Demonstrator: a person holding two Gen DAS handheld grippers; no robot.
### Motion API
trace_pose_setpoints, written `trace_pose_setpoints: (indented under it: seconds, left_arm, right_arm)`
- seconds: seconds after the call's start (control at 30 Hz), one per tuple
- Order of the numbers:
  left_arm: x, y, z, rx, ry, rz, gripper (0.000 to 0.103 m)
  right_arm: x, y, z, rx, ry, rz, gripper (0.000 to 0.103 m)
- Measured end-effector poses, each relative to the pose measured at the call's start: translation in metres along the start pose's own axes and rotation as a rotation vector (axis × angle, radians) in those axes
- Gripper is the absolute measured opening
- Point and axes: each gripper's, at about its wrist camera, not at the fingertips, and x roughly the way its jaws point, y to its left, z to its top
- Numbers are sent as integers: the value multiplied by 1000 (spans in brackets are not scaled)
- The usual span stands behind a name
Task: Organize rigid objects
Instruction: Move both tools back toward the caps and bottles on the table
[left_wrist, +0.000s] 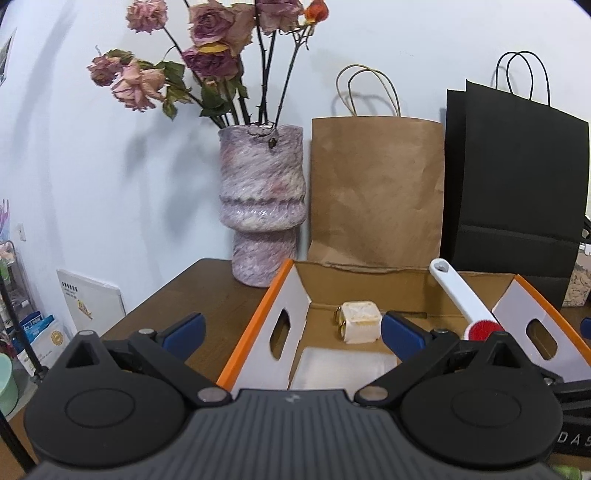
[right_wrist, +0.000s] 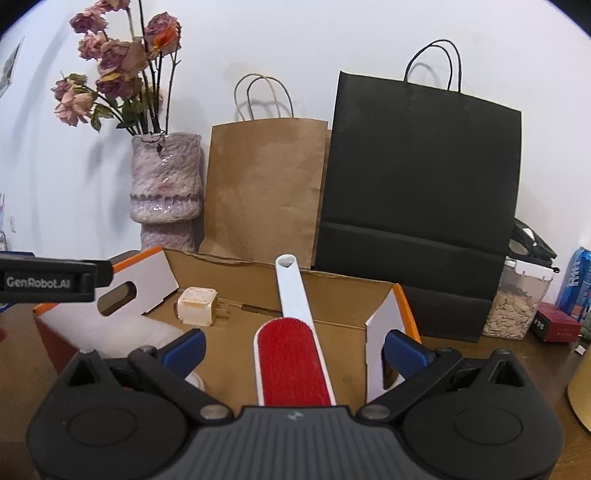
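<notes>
At far left on the brown table (left_wrist: 207, 284) we see a purple-pink vase (left_wrist: 262, 206) w/ dried roses (left_wrist: 207, 40), standing just left of the cardboard box (left_wrist: 258, 314), apart from it. Our left gripper (left_wrist: 291, 332) hangs over the box's near-left corner, jaws spread wide, nothing btwn them; its left blue pad (left_wrist: 184, 328) is over the table outside the box, the right one over the box interior. Inside the box, towards the back left, lies a cream charger plug (right_wrist: 195, 306) on its side, prongs pointing right. Near the front-left of the box sits smth pale and blurry, can't tell what. In the middle of the box the lint brush (right_wrist: 295, 362) leans w/ its white handle resting up on the back wall and its red pad down on the box floor. Our right gripper (right_wrist: 293, 350) is spread open w/ the red pad btwn the fingers (right_wrist: 404, 350), not touching either. Behind the box stand a brown paper bag (right_wrist: 266, 188) and, right of it, a black paper bag (right_wrist: 421, 192), both against the wall. Further right: a clear jar of seeds (right_wrist: 517, 306), a red box (right_wrist: 557, 323), a blue can (right_wrist: 578, 280)
</notes>
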Motion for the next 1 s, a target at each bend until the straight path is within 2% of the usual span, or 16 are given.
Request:
trace_pose_setpoints:
  seconds: [0.6, 1.0]
  left_arm:
    - [-62, 20, -39, -9, 42, 32, 103]
    - [-99, 18, -62, 2, 62, 25, 103]
  right_arm:
    - [-66, 7, -28, -44, -3, 55, 103]
    - [-100, 4, -54, -44, 51, 59, 103]
